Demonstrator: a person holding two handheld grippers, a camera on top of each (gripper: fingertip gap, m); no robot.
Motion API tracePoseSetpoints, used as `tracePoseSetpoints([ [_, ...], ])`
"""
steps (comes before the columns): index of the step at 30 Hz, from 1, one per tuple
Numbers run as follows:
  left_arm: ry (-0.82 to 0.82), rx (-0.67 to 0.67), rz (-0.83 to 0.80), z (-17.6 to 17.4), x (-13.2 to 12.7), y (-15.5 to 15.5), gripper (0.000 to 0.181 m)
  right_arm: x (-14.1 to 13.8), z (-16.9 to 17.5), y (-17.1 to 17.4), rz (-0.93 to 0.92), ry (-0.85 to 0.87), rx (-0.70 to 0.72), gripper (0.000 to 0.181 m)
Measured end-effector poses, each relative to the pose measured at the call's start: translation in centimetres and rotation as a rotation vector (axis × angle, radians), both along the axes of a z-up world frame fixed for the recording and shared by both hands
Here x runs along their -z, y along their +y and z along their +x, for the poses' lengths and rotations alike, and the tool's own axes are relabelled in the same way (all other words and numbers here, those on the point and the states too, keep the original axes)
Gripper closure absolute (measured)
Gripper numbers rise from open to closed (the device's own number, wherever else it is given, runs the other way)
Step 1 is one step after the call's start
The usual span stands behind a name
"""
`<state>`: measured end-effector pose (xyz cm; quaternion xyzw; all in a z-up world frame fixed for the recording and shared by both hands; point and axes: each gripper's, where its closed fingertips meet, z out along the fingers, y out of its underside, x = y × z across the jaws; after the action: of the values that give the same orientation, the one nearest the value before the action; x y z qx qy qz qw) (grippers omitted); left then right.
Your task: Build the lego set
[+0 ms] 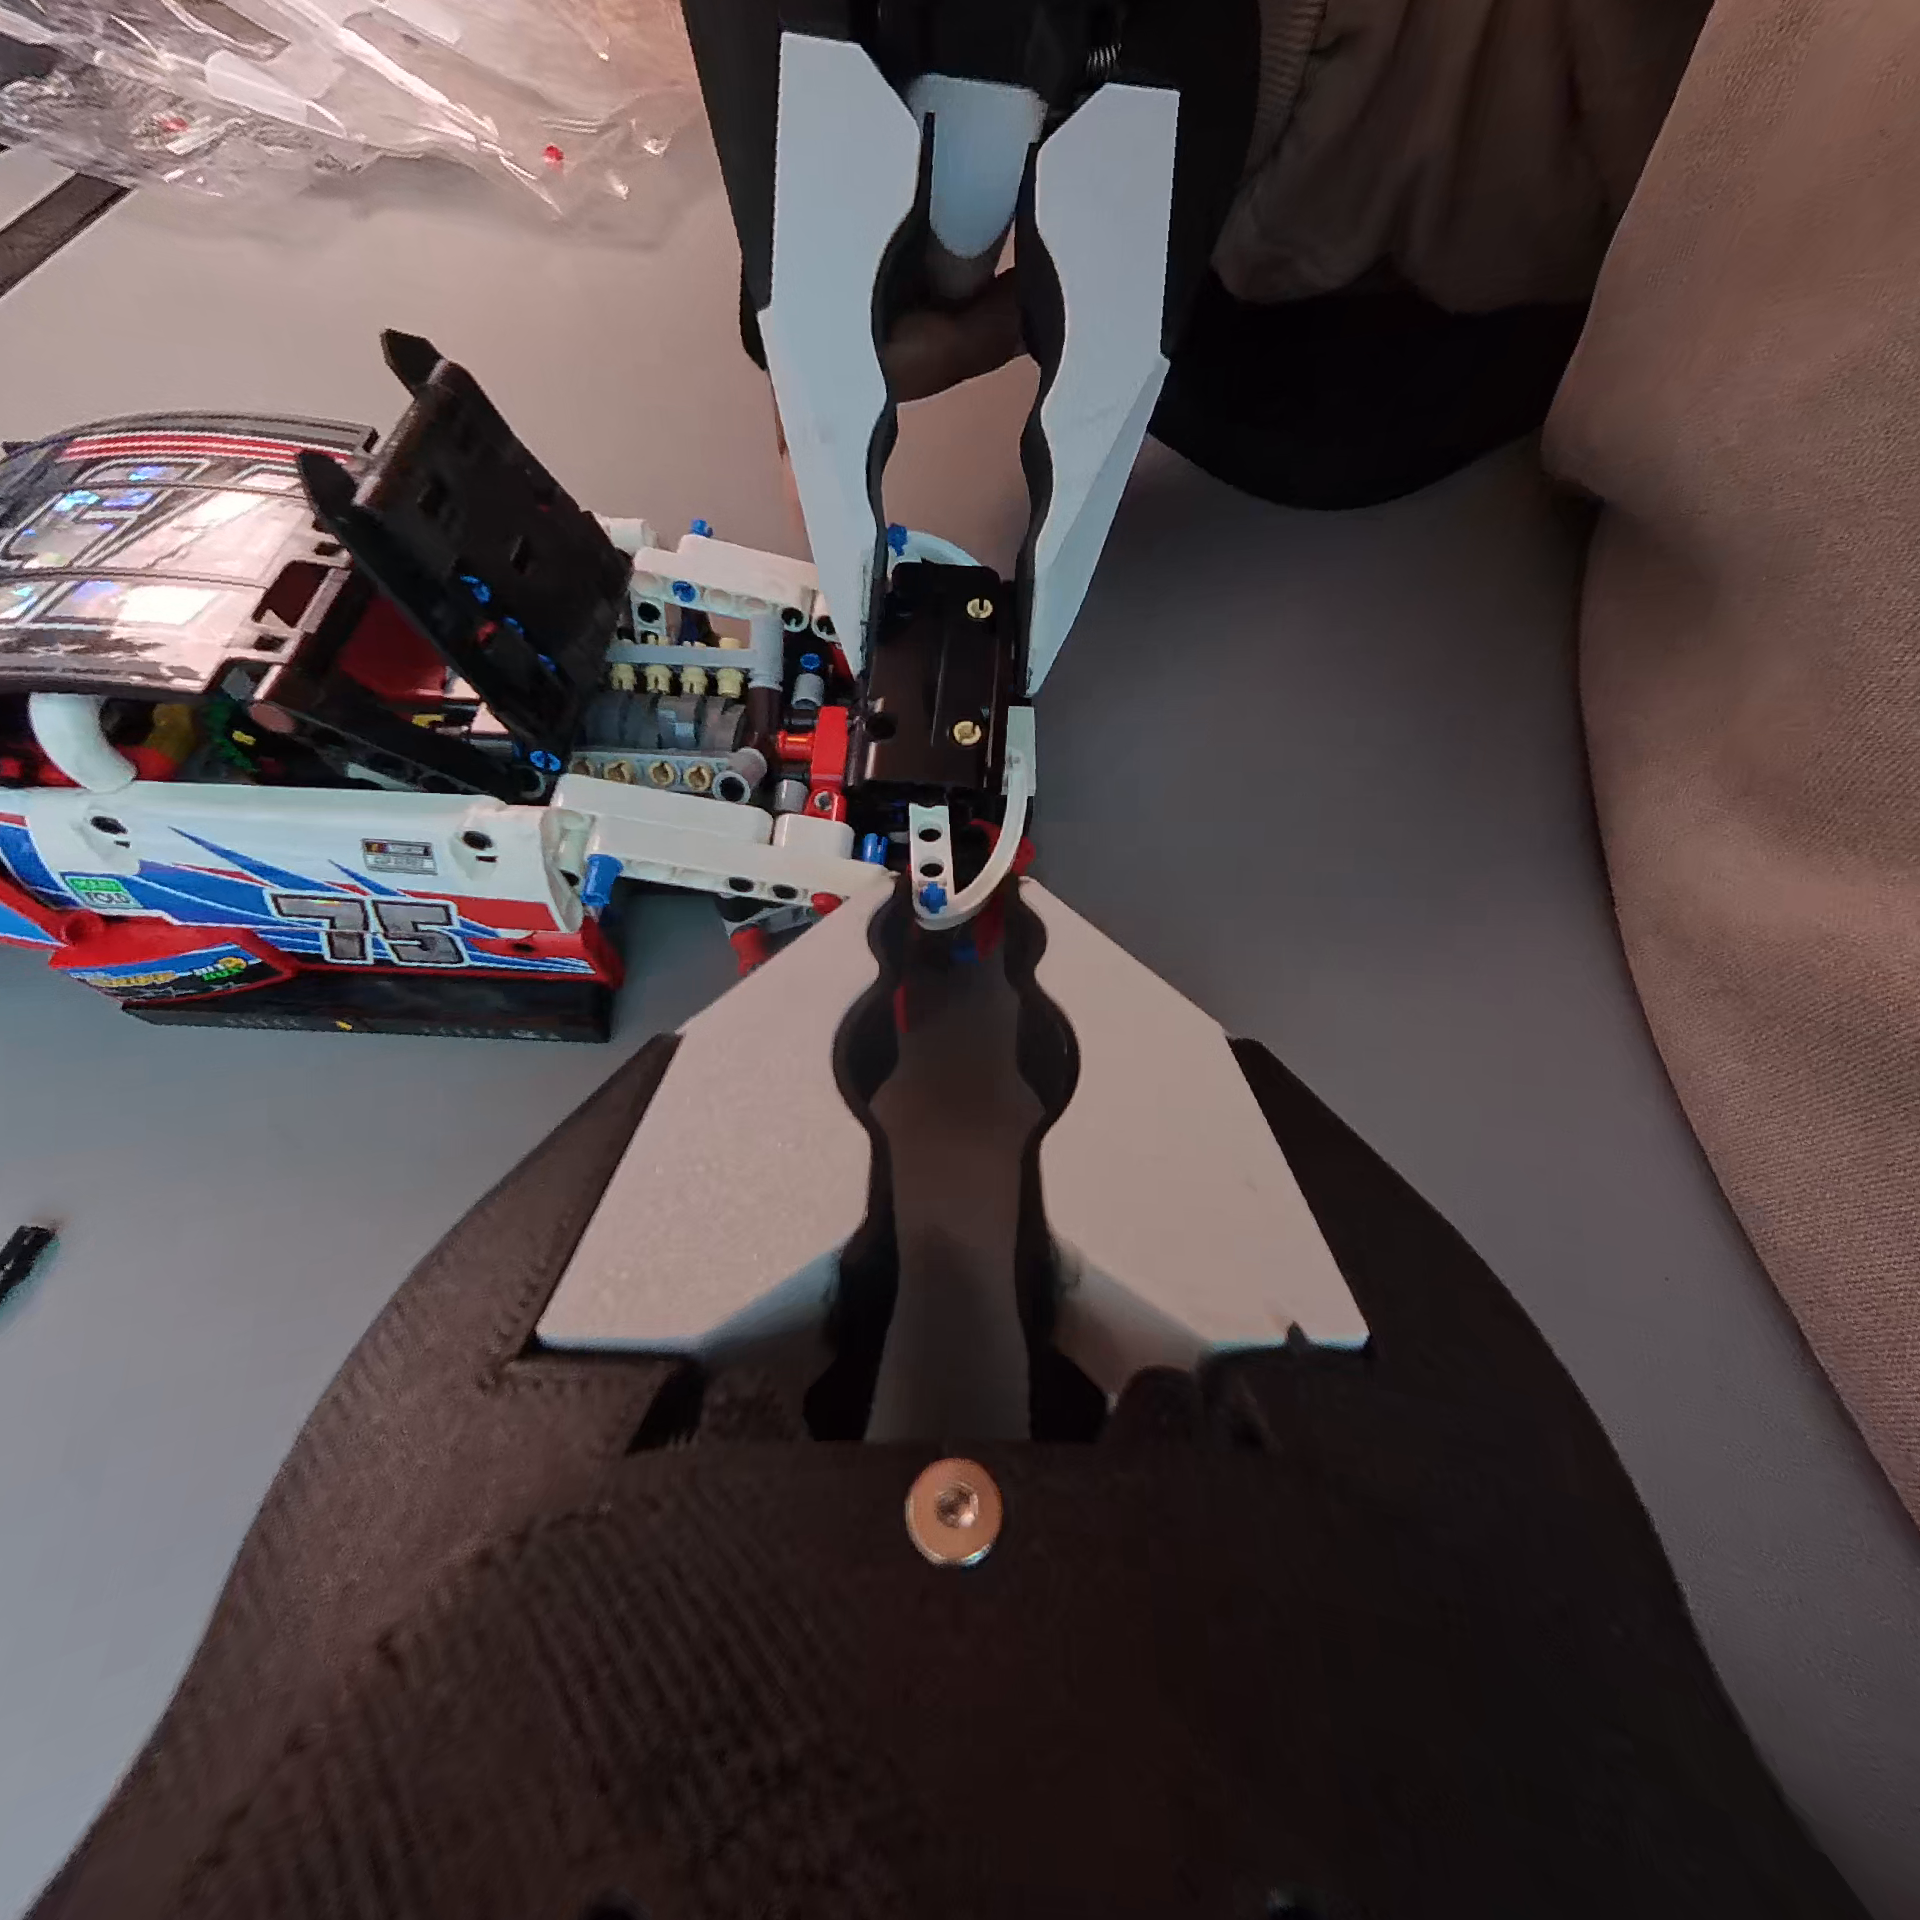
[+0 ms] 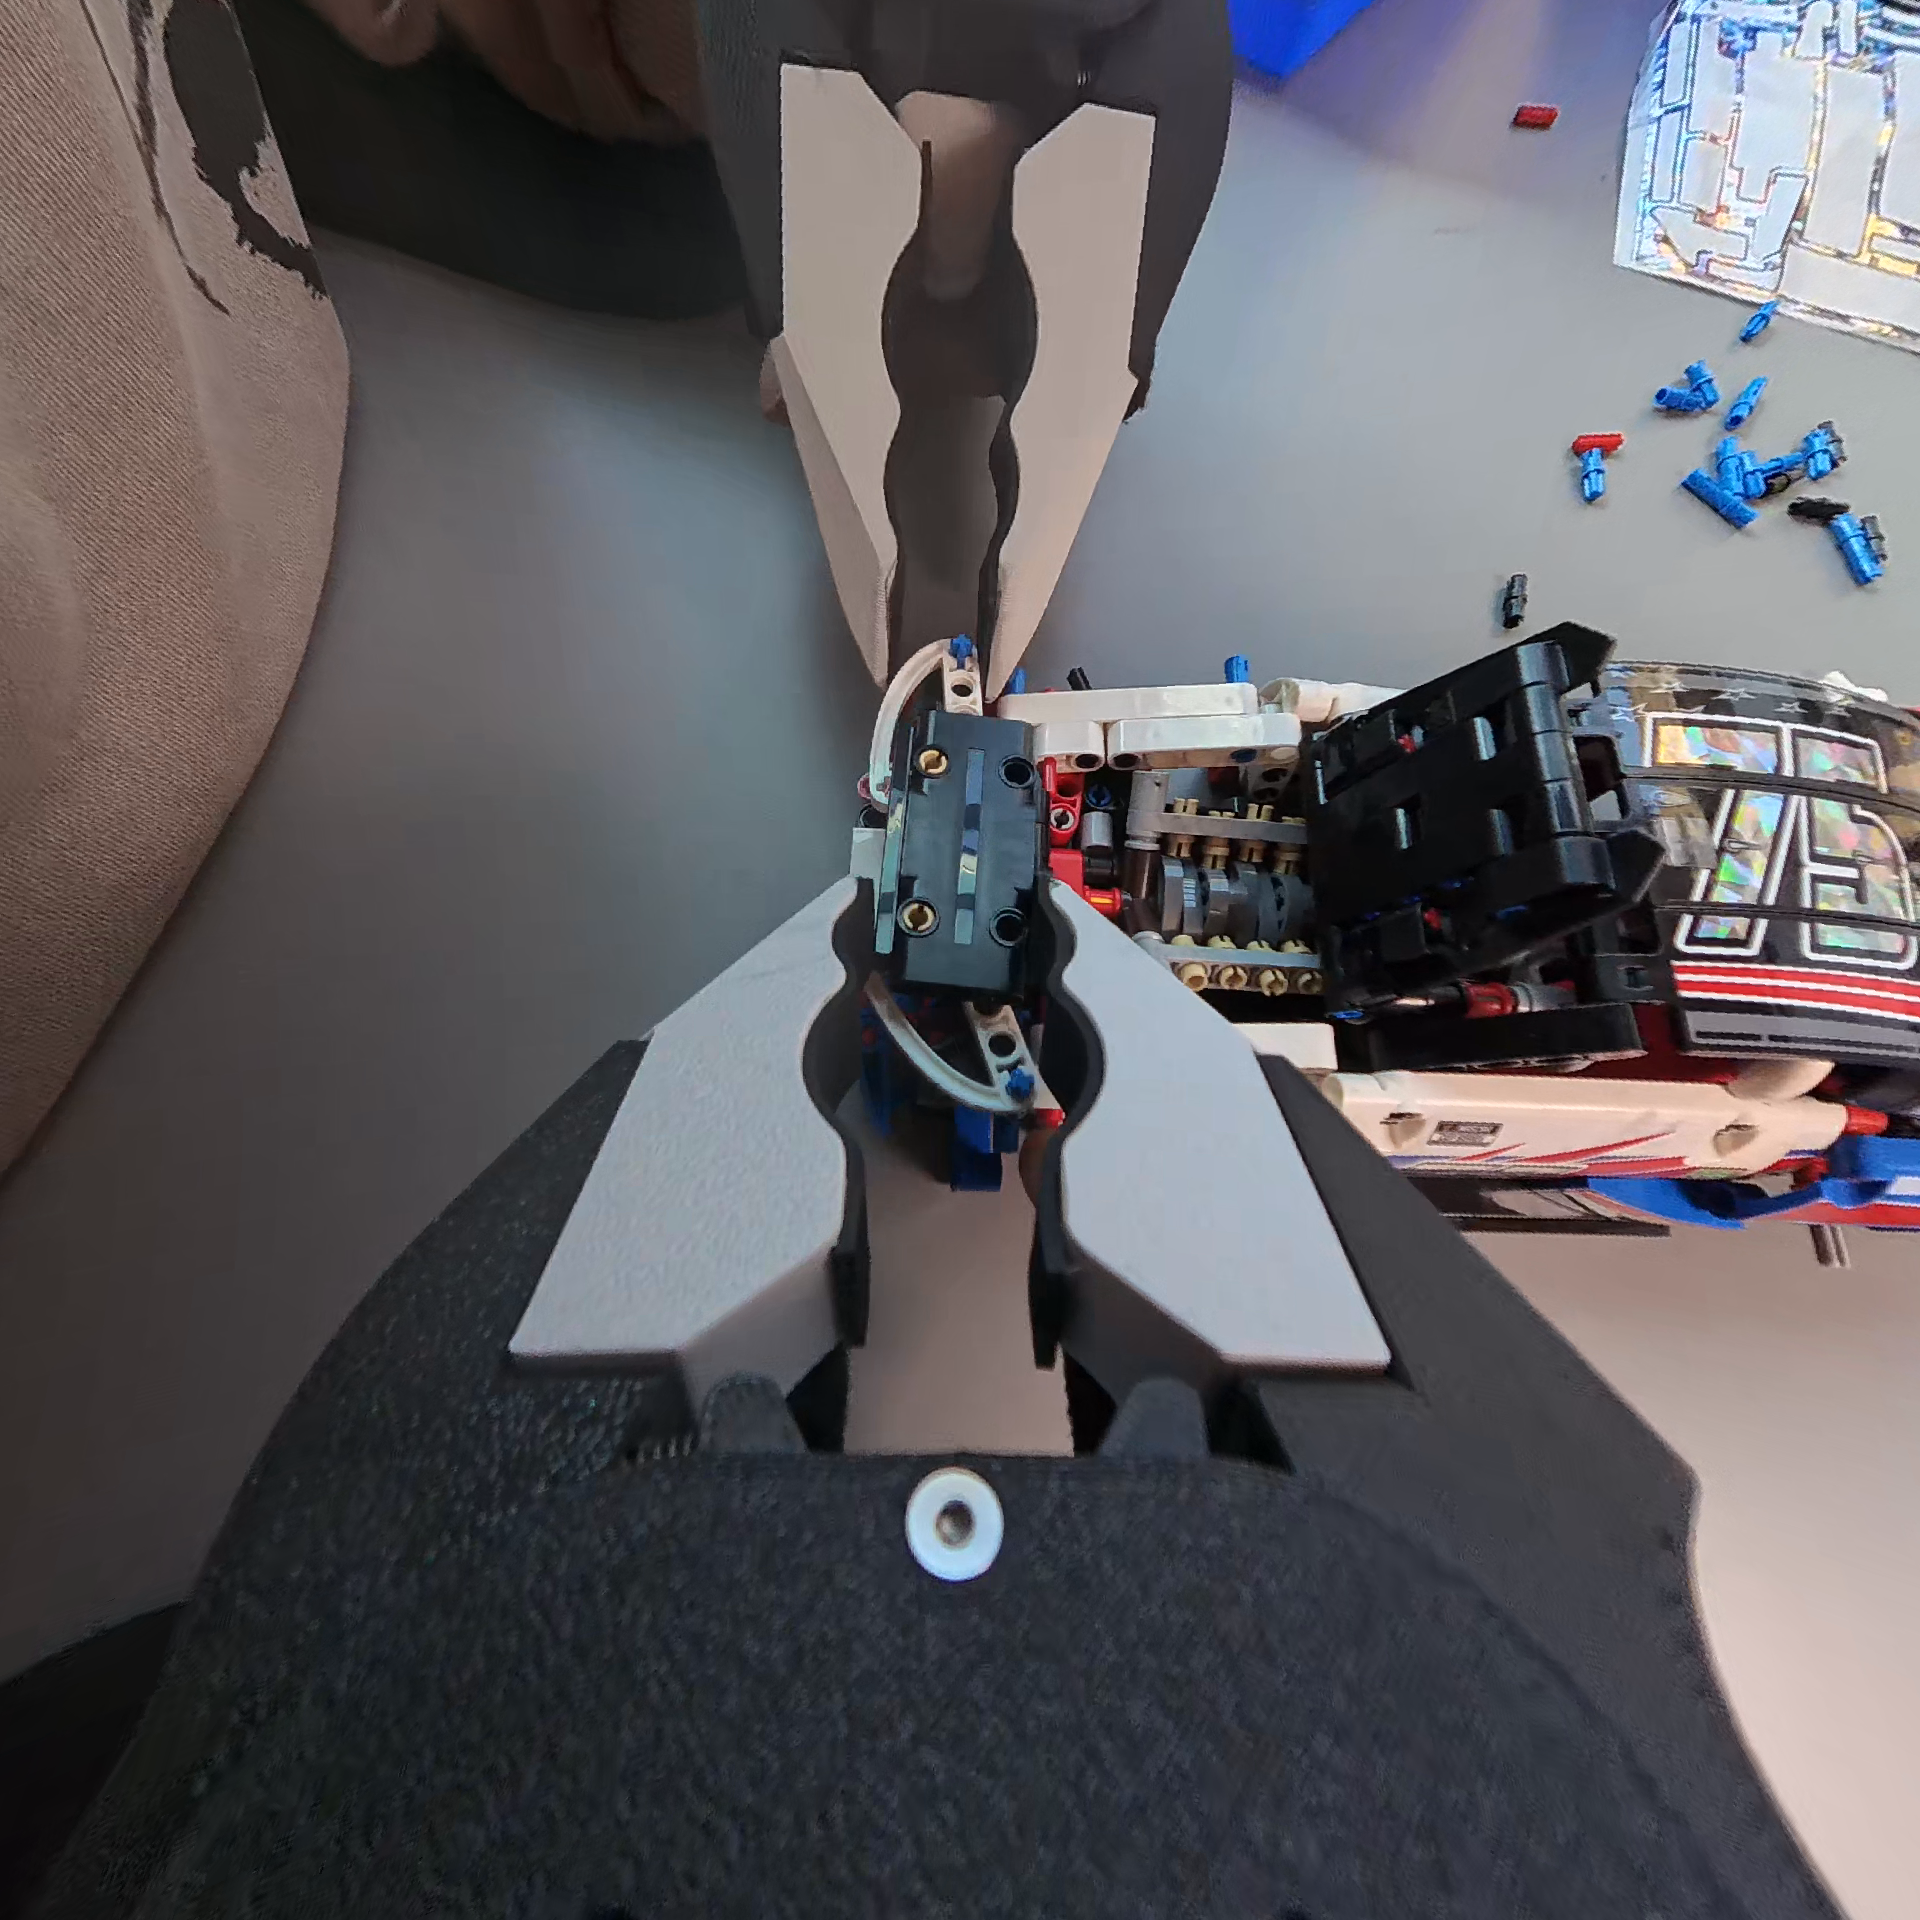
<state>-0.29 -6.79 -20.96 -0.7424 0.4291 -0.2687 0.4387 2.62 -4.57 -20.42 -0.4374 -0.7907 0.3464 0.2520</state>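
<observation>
The lego race car [image 1: 312,862] lies on the grey table, white, red and blue, with its black hood panel [image 1: 468,540] raised over the engine. It also shows in the right wrist view [image 2: 1558,831]. My two grippers meet at the car's open end. My left gripper [image 1: 958,888] is shut on a white curved arch piece [image 1: 977,883] there. My right gripper [image 2: 951,894] is shut on a black block [image 2: 966,852] with tan pins that sits against the car's end. In the left wrist view the right gripper [image 1: 945,675] comes in from above.
Clear plastic bags [image 1: 312,104] lie at the far left. A sticker sheet [image 2: 1766,156], loose blue pins [image 2: 1745,468] and a blue bin [image 2: 1309,31] lie beyond the car. A person's brown sleeve [image 1: 1766,727] is close beside the grippers. A small black piece [image 1: 21,1252] lies by itself. Tip to tip, the grippers are about 5 cm apart.
</observation>
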Motion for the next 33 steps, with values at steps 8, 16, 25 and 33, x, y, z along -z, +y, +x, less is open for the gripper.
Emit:
tracePoseSetpoints([
  [8,-0.045,-0.002,0.059,0.0,-1.8,0.3,0.167,-1.5,0.0,0.2,0.009,0.054,0.008,0.155],
  [16,-0.025,0.011,0.066,0.1,-1.6,0.1,0.167,-1.3,0.1,-0.1,0.015,0.045,0.0,0.155],
  [25,-0.013,0.022,0.052,-0.4,-1.1,-0.2,0.167,-0.9,-0.3,-0.4,0.005,0.042,-0.005,0.156],
  [33,-0.006,0.024,0.02,-0.7,-0.6,-0.3,0.167,-0.4,-0.6,-0.5,0.001,-0.008,0.016,0.155],
])
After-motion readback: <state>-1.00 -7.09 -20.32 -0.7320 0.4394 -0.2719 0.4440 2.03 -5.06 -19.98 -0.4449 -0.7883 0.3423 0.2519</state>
